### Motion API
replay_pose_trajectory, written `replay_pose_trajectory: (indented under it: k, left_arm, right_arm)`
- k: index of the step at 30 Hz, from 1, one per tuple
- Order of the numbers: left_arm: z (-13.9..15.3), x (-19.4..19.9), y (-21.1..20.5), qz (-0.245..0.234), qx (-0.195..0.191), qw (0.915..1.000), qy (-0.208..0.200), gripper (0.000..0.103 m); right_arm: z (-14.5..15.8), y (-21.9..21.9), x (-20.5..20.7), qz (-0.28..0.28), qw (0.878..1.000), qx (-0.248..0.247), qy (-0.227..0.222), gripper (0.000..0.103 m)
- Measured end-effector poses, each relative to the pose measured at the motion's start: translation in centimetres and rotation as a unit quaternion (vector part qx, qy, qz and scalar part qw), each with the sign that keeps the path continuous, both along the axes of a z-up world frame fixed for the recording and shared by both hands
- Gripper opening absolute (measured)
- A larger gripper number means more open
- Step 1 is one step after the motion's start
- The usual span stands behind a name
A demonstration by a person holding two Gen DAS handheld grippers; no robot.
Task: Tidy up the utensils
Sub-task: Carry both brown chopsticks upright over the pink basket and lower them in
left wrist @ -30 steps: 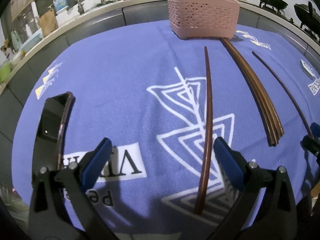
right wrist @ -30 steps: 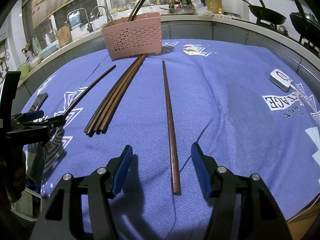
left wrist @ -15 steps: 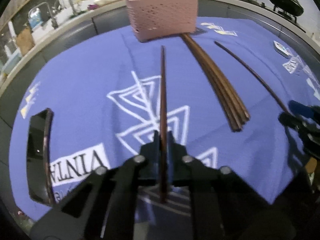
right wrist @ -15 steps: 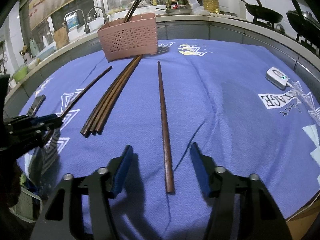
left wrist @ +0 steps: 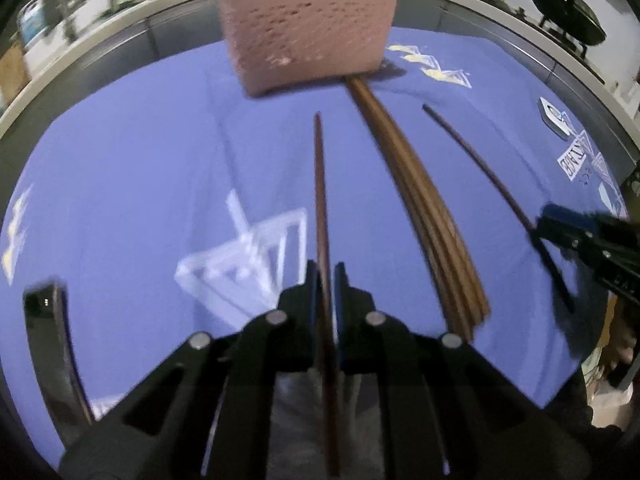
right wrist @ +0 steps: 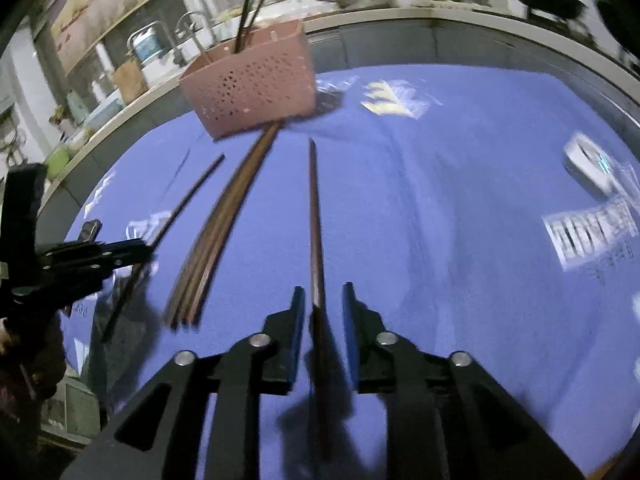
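Since both sticks probably go tip-first into the pink basket (left wrist: 308, 28) at the table's (left wrist: 140, 160) far edge, each gripper lines up lengthwise. The left gripper (left wrist: 326, 276) pinches the 1st chopstick (left wrist: 320, 184), jaws just eased slightly. The right gripper's (right wrist: 322, 312) jaws, just widening, straddle the 2nd chopstick (right wrist: 314, 208) w/o touching.

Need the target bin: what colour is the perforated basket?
Pink; the basket shows best in the right wrist view.
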State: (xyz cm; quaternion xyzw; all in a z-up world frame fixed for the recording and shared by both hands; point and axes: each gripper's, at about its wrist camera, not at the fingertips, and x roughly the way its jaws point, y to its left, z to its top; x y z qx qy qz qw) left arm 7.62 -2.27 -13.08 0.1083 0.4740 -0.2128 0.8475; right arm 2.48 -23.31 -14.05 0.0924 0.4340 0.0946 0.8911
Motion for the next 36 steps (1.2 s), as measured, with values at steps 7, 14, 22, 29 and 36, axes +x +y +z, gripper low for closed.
replay_pose_trajectory:
  k: [7,14,22,29,36]
  left_arm:
    - [0.2,5.6,-3.8,-0.022,0.022,0.9994,-0.012,0.023]
    - [0.5,7.6,-4.3,-0.033,-0.004,0.9994,-0.01,0.004]
    - [9.3,4.5,0.6,-0.021,-0.134,0.9884,-0.069,0.004]
    - [17.5,-0.2,3.3,-0.03,-0.177,0.9696,-0.166,0.004]
    - [18.1,0.3,3.0,-0.028,-0.162,0.9705,-0.176,0.005]
  right_arm:
    - [0.3,1.4,8.9,0.024,0.998,-0.05,0.019,0.054]
    - [0.0,3.4,11.5,0.062,0.995,-0.076,0.034,0.005]
    - [7.9,2.7,5.1,0.087,0.993,-0.012,-0.085,0.005]
    - [15.6,3.2,1.0,0.077,0.974,-0.004,-0.214,0.005]
    - [16.5,3.5,2.5,0.06,0.975,-0.009,-0.212,0.005]
